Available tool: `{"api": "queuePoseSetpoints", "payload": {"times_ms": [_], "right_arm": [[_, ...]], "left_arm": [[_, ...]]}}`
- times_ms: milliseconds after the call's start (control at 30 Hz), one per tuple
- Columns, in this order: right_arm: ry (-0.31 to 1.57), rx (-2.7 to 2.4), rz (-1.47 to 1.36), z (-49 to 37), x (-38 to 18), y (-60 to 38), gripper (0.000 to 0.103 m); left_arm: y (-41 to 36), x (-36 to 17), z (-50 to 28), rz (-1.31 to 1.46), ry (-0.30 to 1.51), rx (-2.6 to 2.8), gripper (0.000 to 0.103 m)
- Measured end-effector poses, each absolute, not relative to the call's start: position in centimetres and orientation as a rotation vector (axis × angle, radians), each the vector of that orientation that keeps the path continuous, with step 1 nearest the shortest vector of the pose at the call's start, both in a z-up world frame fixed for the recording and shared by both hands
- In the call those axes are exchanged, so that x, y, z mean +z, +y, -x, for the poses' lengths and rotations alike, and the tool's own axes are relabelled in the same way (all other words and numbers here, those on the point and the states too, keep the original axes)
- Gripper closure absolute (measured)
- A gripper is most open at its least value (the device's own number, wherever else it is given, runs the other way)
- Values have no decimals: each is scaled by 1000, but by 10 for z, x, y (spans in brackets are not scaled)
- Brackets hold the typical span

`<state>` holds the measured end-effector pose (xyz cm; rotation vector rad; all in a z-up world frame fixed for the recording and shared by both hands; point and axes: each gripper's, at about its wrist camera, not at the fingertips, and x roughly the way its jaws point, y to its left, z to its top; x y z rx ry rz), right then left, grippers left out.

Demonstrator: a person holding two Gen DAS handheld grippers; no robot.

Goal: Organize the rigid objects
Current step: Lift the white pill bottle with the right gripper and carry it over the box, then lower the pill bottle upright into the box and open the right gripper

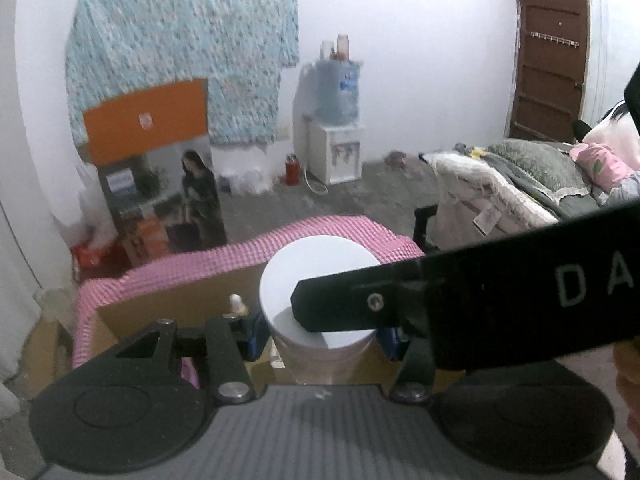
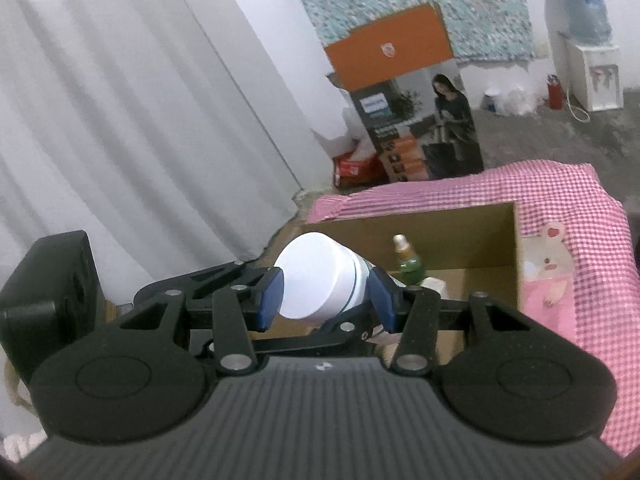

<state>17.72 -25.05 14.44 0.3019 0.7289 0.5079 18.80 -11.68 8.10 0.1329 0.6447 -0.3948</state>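
White plastic fills both views: each tool clamps a capped white jar. The right tool (image 2: 326,300) grips its jar (image 2: 320,280) tilted, near the open cardboard box (image 2: 472,236) where a green bottle (image 2: 408,264) stands. The left tool (image 1: 316,340) grips its own jar (image 1: 316,276) above the same box. This looks like the carrying step; next, each jar needs lowering into free box space before release.
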Motion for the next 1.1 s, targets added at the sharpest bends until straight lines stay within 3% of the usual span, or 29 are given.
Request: {"api": "queuePoseSetpoints", "payload": {"times_ms": [567, 967, 1100], "right_arm": [[950, 457, -331, -278, 48, -288, 56], [996, 448, -295, -294, 32, -289, 52], [992, 445, -300, -296, 33, -292, 48]], "left_arm": [[-139, 4, -276, -102, 917, -401, 49], [-148, -7, -289, -117, 976, -399, 49], [-152, -5, -288, -128, 966, -404, 44]]}}
